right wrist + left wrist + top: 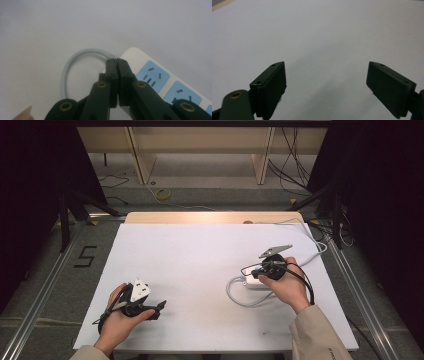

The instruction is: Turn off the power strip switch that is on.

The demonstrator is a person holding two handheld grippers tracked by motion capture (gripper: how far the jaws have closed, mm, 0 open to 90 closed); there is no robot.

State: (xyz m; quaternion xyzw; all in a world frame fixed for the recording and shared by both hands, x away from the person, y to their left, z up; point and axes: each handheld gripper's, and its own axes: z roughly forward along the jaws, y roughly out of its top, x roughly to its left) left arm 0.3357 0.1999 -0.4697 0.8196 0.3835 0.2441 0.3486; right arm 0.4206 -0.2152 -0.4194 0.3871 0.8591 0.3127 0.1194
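A white power strip (251, 282) with blue socket faces (162, 82) lies on the right half of the white table. Its grey cable (234, 295) curls in a loop at the strip's left end (75, 57). My right gripper (256, 272) is over that end. Its jaws are pressed together with their tips (116, 60) right above the point where the cable enters the strip, and nothing shows between them. My left gripper (159, 309) rests low at the near left, pointing right. Its jaws (325, 64) are spread wide over bare table.
The white table top (200, 255) has a wooden strip along its far edge (210, 217). The strip's cable runs on along the right side (316, 251) toward the back. Metal rails flank the table, and a "5" is marked on the floor (85, 256) at the left.
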